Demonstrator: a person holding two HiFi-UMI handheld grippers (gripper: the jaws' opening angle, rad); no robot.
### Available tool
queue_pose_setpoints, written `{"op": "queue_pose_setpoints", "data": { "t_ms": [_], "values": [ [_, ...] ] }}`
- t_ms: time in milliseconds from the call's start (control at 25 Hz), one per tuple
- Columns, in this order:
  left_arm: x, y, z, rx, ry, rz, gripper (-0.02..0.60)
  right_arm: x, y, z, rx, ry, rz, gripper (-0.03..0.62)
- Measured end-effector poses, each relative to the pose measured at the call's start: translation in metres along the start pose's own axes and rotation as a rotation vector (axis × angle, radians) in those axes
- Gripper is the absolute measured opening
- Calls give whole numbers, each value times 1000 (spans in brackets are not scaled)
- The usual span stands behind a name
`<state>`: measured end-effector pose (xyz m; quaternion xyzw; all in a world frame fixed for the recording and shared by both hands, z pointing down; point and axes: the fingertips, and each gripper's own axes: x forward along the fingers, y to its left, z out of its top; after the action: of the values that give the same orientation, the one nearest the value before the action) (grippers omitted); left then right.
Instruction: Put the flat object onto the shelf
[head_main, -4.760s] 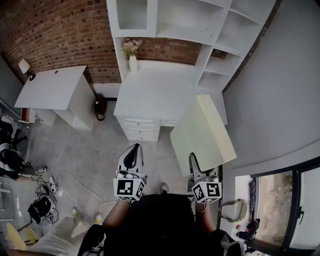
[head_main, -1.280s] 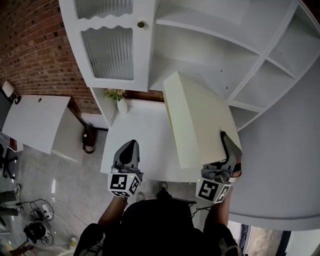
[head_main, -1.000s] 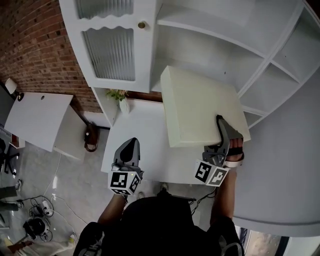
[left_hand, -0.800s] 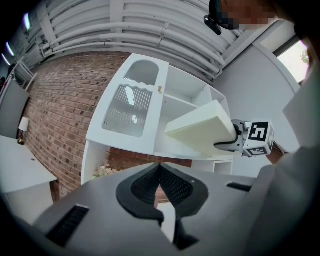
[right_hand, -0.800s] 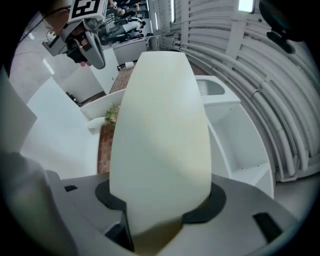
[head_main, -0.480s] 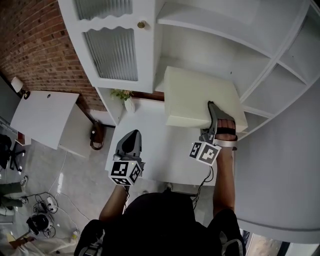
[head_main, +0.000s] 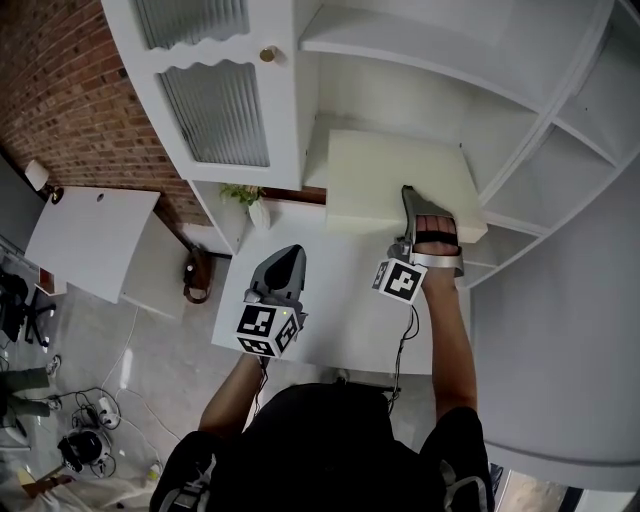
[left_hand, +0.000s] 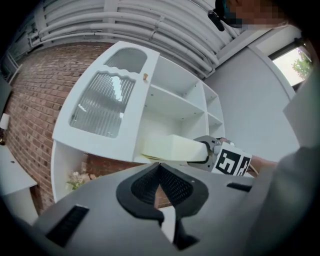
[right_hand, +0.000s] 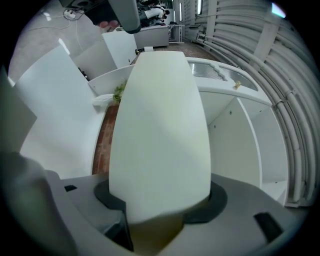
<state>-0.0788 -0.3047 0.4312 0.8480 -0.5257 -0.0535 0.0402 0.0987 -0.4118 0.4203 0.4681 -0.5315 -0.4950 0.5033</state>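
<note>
The flat object is a pale cream slab (head_main: 393, 183). It lies about level, with its far edge in the lowest open compartment of the white shelf unit (head_main: 318, 150). My right gripper (head_main: 413, 200) is shut on the slab's near edge, a hand in its strap. In the right gripper view the slab (right_hand: 160, 120) runs out from between the jaws toward the shelf (right_hand: 240, 145). My left gripper (head_main: 283, 270) hangs over the desk to the slab's left, shut on nothing. In the left gripper view the slab (left_hand: 172, 148) sits at shelf height.
A cabinet door with ribbed glass (head_main: 213, 112) and a knob (head_main: 267, 55) stands left of the open compartments. Under the shelf unit is a white desk (head_main: 320, 310) with a small flower vase (head_main: 253, 207). A brick wall (head_main: 60, 90) and a second desk (head_main: 90, 240) are at the left.
The slab swung from steeply tilted to about level and went forward into the shelf opening with my right gripper. My left gripper drifted slightly right.
</note>
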Motion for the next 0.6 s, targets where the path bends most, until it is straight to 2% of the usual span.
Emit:
{"op": "queue_pose_setpoints", "data": {
  "t_ms": [320, 600],
  "values": [
    [48, -36, 11, 41, 19, -125, 9, 14, 1, 4, 1, -30, 15, 304],
    [72, -66, 14, 82, 20, -182, 9, 17, 3, 6, -11, -42, 17, 305]
  ]
}}
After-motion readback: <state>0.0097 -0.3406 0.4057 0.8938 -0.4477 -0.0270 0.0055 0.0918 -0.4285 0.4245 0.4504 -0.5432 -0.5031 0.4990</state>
